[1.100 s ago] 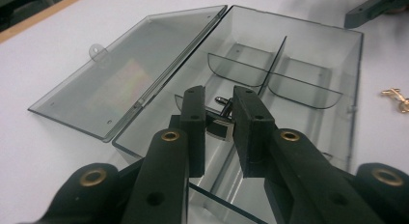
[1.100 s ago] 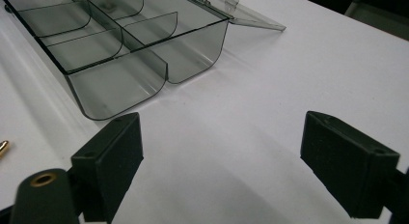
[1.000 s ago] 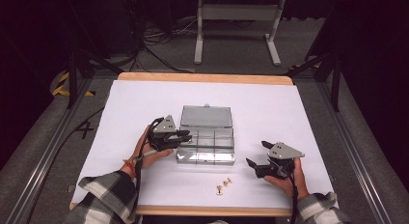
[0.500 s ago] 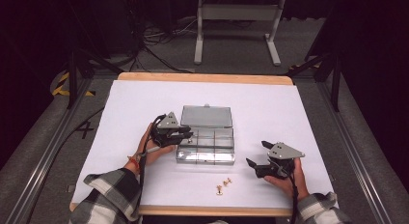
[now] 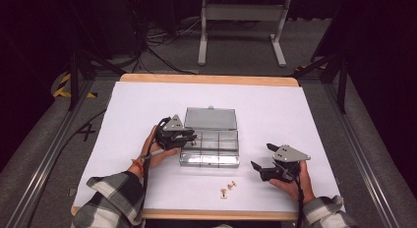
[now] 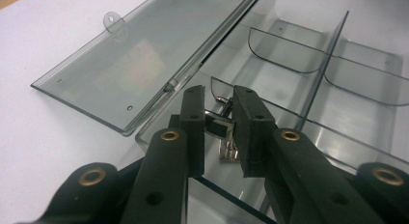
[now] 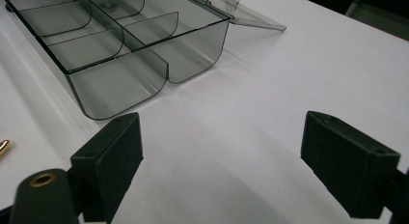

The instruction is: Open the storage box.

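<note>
A clear plastic compartment box (image 5: 209,163) lies open at mid-table, its lid (image 5: 210,118) folded flat behind it. My left gripper (image 5: 190,138) hangs over the box's left end. In the left gripper view the gripper (image 6: 220,99) is shut on a small silver metal piece (image 6: 219,128) with a dark face, held just above a compartment (image 6: 289,55) beside the lid (image 6: 140,64). My right gripper (image 5: 262,156) rests on the white table right of the box, open. Its jaws (image 7: 222,151) stand wide with nothing between them, facing the box (image 7: 120,84).
Two small brass-coloured pieces (image 5: 231,184) (image 5: 223,192) lie on the white sheet near the front edge, between the hands. One brass tip (image 7: 2,147) shows at the left edge of the right gripper view. The table's wooden rim (image 5: 206,79) runs along the back.
My left gripper has edged slightly farther from the person over the box's left end, still holding the metal piece. The right gripper has stayed put.
</note>
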